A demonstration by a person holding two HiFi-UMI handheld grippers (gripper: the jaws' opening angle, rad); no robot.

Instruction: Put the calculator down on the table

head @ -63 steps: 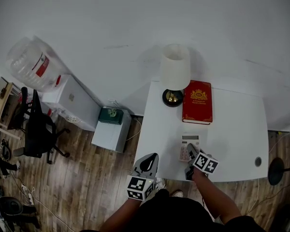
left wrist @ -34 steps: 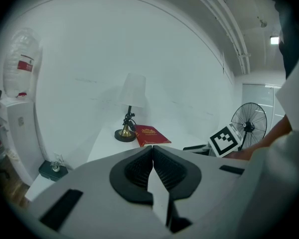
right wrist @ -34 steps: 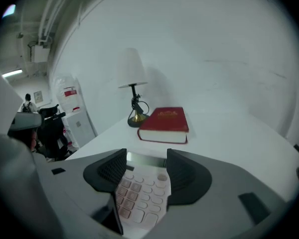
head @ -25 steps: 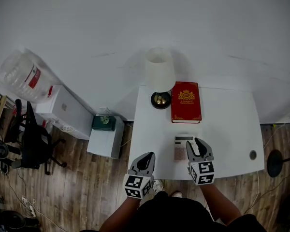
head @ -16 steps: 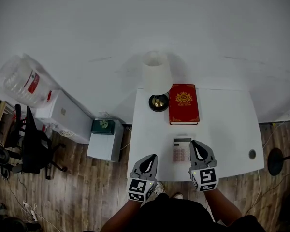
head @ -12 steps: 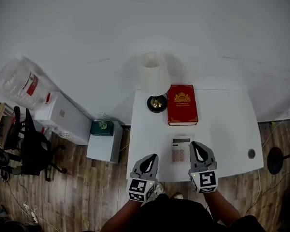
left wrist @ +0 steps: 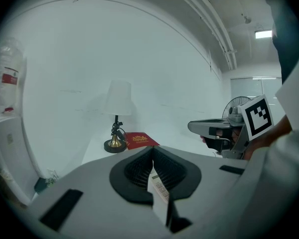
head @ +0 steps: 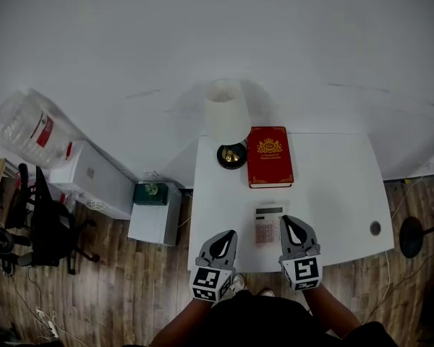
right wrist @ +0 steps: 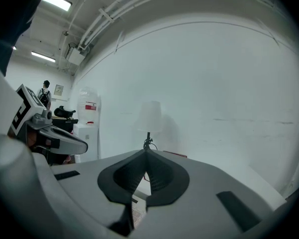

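Resting flat on the white table (head: 333,194), the calculator (head: 267,225) is lying lower centre of the head view, just below the red book (head: 269,156) and close to the table's near edge, so the put-down is looking done, imo. Your right gripper (head: 289,223) is hovering just right of it w/ jaws pressed together on nothing. Your left gripper (head: 228,236), lower left of the calc, is likewise closed up & empty. You're wanting a clean retreat now: be drawing the right one straight back toward the bottom of frame, keeping its tips off the calc's side so it isn't getting nudged toward the edge. Left is needing nothing.
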